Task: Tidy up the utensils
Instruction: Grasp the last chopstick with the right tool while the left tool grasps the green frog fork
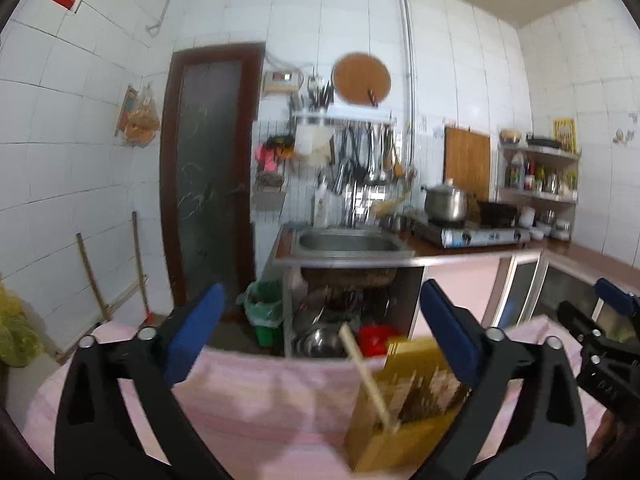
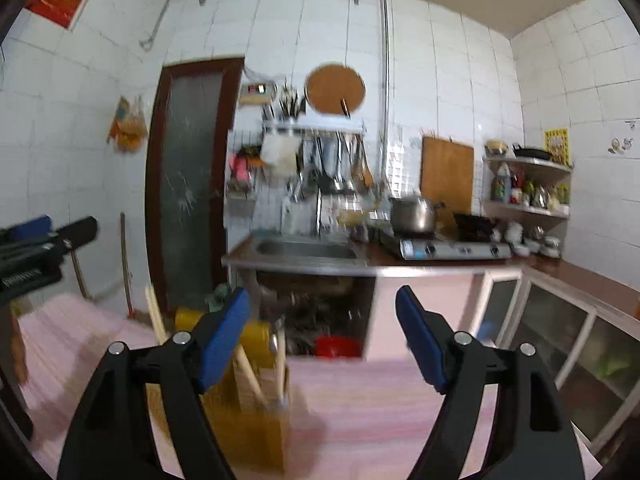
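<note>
A yellow utensil holder (image 1: 404, 408) stands on the pink cloth (image 1: 260, 404), with wooden chopsticks (image 1: 366, 380) leaning out of it. In the left wrist view it sits low, just inside the right finger of my left gripper (image 1: 320, 328), whose jaws stand wide apart with nothing between the pads. The right gripper (image 1: 600, 320) shows at that view's right edge. In the right wrist view the holder (image 2: 256, 412) stands behind the left finger of my right gripper (image 2: 322, 336), which is open and empty. The left gripper (image 2: 36, 248) pokes in at that view's left edge.
Beyond the cloth-covered table are a steel sink (image 1: 346, 242), a gas stove with a pot (image 1: 446, 202), a corner shelf (image 1: 538, 176) and hanging utensils (image 1: 360, 156). Under the sink lie metal bowls (image 1: 320, 336), a red basin (image 1: 376, 338) and a green bin (image 1: 266, 312). A dark door (image 1: 208, 168) stands left.
</note>
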A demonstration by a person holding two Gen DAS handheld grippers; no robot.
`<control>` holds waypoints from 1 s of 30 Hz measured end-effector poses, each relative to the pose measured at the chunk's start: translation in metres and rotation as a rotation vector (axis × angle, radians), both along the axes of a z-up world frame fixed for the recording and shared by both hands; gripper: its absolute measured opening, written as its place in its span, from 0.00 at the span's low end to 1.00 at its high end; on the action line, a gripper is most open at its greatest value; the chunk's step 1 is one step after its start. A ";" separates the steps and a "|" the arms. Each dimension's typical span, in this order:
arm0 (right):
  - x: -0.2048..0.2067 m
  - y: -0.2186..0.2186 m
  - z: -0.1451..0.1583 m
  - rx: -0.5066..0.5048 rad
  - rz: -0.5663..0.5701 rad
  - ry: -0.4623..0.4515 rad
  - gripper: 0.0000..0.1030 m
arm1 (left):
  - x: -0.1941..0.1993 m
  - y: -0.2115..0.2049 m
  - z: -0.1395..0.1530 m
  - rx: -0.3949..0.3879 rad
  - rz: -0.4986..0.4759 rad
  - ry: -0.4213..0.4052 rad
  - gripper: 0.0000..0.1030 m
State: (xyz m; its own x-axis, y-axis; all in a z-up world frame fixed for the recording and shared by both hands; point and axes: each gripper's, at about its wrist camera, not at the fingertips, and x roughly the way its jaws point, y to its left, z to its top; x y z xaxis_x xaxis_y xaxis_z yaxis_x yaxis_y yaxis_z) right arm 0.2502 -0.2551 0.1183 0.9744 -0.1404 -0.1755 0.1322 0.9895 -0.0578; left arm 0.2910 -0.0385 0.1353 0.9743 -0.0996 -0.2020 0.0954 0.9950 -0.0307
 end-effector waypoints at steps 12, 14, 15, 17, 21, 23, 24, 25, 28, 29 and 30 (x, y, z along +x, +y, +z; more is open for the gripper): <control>-0.033 0.041 -0.124 0.041 0.035 0.439 0.74 | -0.047 0.027 -0.115 0.069 0.015 0.382 0.95; -0.030 0.047 -0.136 0.030 0.043 0.487 0.74 | -0.048 0.029 -0.136 0.077 0.016 0.440 0.95; -0.027 0.049 -0.141 0.029 0.046 0.513 0.74 | -0.048 0.028 -0.142 0.078 0.015 0.457 0.95; -0.023 0.052 -0.150 0.024 0.048 0.551 0.74 | -0.047 0.029 -0.155 0.082 0.015 0.484 0.95; -0.012 0.060 -0.161 0.000 0.042 0.615 0.63 | -0.041 0.028 -0.171 0.093 0.019 0.534 0.95; -0.007 0.060 -0.169 0.015 0.053 0.655 0.50 | -0.041 0.028 -0.180 0.092 0.009 0.562 0.95; -0.007 0.060 -0.170 0.024 0.054 0.661 0.50 | -0.040 0.026 -0.183 0.101 0.006 0.574 0.95; -0.006 0.059 -0.170 0.034 0.051 0.665 0.50 | -0.040 0.024 -0.185 0.116 0.001 0.581 0.95; 0.000 0.059 -0.170 0.045 0.046 0.688 0.41 | -0.040 0.019 -0.186 0.148 -0.018 0.586 0.95; 0.002 0.061 -0.170 0.044 0.050 0.693 0.33 | -0.041 0.018 -0.184 0.143 -0.022 0.586 0.95; 0.004 0.062 -0.170 0.043 0.056 0.697 0.28 | -0.041 0.018 -0.183 0.136 -0.024 0.586 0.95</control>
